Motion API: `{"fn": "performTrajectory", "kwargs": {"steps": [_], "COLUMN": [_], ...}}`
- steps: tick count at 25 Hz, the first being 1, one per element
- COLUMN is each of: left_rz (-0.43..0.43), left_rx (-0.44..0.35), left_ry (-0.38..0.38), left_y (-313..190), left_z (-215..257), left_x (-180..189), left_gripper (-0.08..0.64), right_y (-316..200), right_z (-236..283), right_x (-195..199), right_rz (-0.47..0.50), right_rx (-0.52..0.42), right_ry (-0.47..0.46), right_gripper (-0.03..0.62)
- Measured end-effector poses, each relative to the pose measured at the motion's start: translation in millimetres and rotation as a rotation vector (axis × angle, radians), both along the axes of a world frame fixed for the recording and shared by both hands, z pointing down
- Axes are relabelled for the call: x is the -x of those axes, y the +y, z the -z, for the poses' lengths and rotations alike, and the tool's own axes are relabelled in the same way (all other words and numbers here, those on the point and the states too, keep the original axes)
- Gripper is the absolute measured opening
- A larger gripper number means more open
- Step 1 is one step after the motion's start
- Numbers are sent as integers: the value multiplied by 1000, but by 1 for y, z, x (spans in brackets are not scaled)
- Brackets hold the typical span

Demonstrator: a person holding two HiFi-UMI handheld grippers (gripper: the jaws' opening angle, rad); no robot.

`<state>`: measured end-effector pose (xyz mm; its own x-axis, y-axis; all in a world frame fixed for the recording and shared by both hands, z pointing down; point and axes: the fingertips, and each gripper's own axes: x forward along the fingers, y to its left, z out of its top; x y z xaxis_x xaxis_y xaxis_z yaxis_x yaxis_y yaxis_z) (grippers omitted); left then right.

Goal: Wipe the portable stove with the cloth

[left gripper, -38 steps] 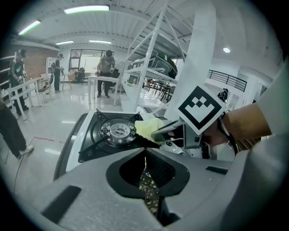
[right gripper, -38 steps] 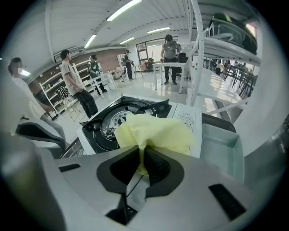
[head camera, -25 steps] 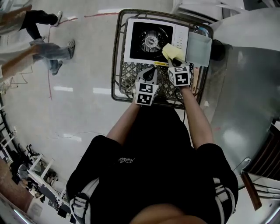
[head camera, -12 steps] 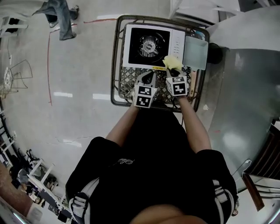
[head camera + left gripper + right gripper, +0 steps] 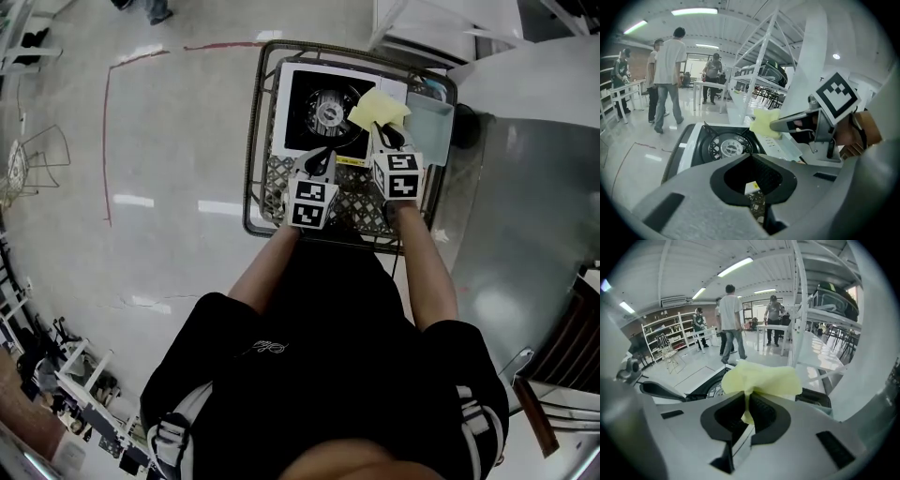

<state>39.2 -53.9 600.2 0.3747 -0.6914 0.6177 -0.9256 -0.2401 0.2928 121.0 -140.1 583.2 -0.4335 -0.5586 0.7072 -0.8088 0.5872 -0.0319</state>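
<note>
Cloth point(image 5: 378, 108) gripped by R tongs point(image 5: 382, 132) over stove point(image 5: 302, 131); L tongs point(image 5: 320, 157) closed, empty.

The stove point(image 5: 319, 112) sits in the basket point(image 5: 250, 141), cloth point(image 5: 379, 108) over its right side.

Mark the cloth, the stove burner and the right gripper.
cloth point(image 5: 380, 108), head view, middle of the yellow sheet
stove burner point(image 5: 328, 112), head view, round centre
right gripper point(image 5: 746, 408), right gripper view, between its jaw tips

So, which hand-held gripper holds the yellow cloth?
The right hand-held gripper: its jaws pinch the yellow cloth; the left hand-held gripper holds nothing.
</note>
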Motion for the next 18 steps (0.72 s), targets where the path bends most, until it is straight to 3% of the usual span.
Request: {"fn": "performTrajectory", "kwargs": {"steps": [5,12,18], "left_rz": [24,46,52], "left_rx": [-17,2,25], "left_ry": [3,32,45], "left_y": [-27,-44,-45], "left_z": [-3,-8,-18], "left_x": [21,45,62], "left_gripper": [23,23,23], "right_y": [-52,-92,-104], "right_z": [-1,-41,-78], "right_x": [41,93,111], "right_rz": [59,143,127], "right_rx": [0,89,175], "right_ry": [20,89,115], "right_gripper": [34,34,34]}}
